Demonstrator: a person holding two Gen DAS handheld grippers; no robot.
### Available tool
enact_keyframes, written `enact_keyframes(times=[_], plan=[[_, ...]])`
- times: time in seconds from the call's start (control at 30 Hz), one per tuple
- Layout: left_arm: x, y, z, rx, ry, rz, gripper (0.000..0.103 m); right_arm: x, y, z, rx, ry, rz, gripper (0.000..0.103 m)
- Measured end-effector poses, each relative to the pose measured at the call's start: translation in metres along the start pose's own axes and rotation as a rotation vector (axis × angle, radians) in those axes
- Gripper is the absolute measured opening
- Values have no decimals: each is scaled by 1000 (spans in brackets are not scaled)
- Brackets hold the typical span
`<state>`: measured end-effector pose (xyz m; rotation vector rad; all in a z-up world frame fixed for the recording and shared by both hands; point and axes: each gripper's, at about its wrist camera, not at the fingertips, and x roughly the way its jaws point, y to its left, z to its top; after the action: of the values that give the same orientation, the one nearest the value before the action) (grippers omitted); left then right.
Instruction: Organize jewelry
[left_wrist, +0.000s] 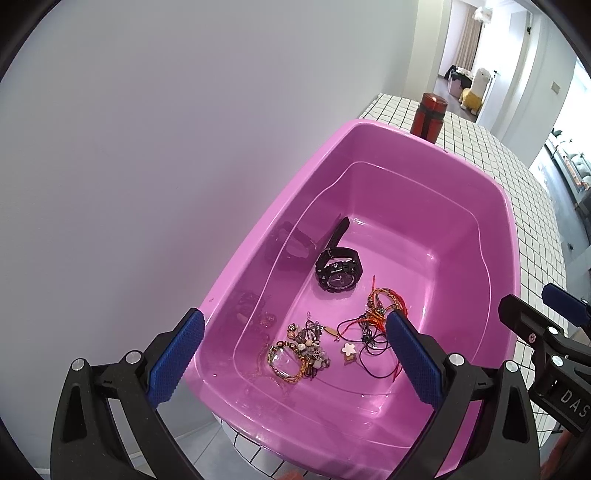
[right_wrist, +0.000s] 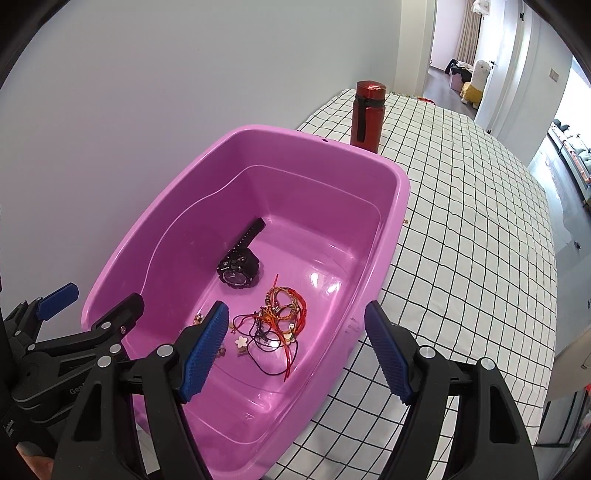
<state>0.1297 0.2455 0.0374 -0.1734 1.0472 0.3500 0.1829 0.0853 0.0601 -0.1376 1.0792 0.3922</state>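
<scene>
Two grippers, left (left_wrist: 295, 354) and right (right_wrist: 295, 350), hover with jaws apart, empty, over the pink tub (right_wrist: 402, 192). Jewelry lies on its floor: watch (left_wrist: 338, 271) at 12 o'clock, cord bracelets (right_wrist: 282, 312) below. I advise pinching one strand, lifting slowly to avoid tangles

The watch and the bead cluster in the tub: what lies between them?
Nothing: in the left wrist view, only bare pink tub floor separates the watch from the bead cluster. The cords lie off to the right.
</scene>
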Motion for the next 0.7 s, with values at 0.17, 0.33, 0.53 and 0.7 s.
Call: enact_keyframes(times=[0.17, 0.33, 0.53, 0.7], plan=[[1, 1, 0, -5, 5, -1, 97, 0, 0, 0, 0, 0, 0, 73], [2, 1, 0, -6, 7, -4, 97, 0, -1, -1, 1, -1, -1, 73], [3, 1, 0, -5, 9, -3, 97, 0, -1, -2, 0, -1, -2, 73], [3, 1, 1, -10, 13, -7, 97, -1, -2, -3, 0, -2, -4, 73]])
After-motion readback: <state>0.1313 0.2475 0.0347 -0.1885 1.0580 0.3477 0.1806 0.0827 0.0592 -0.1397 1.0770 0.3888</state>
